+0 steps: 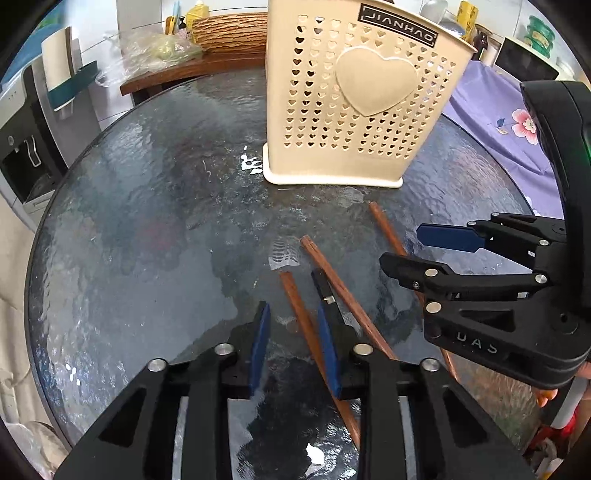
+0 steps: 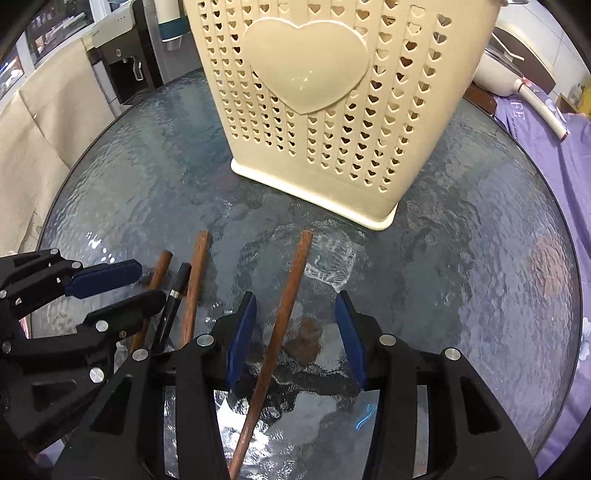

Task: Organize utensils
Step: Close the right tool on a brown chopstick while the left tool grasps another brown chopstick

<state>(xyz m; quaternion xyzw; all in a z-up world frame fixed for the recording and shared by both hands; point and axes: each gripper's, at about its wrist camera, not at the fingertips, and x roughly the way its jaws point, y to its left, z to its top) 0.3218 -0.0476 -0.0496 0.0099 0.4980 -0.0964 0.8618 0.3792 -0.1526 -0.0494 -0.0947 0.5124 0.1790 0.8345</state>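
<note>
A cream perforated utensil holder point(image 1: 354, 110) with a raised heart stands upright at the back of the round glass table point(image 1: 147, 221). Several chopsticks lie in front of it. My left gripper point(image 1: 293, 332) is open, angled down at the table; a brown chopstick point(image 1: 301, 314) lies between its blue pads, close to the right one. A black chopstick point(image 1: 323, 286) and another brown chopstick point(image 1: 343, 291) lie just right of that pad. My right gripper point(image 2: 295, 325) is open around a separate brown chopstick point(image 2: 291, 280), with gaps on both sides. In the right wrist view the left gripper point(image 2: 147, 284) sits at the left over the other chopsticks point(image 2: 195, 280).
The holder point(image 2: 314, 110) stands just beyond the chopstick tips. The two grippers are side by side, with the right gripper point(image 1: 400, 245) close to the left one. Purple floral cloth point(image 1: 491, 110) lies beyond the table's right edge. A wooden tray point(image 1: 229, 31) and a water dispenser point(image 1: 26, 147) sit behind and left.
</note>
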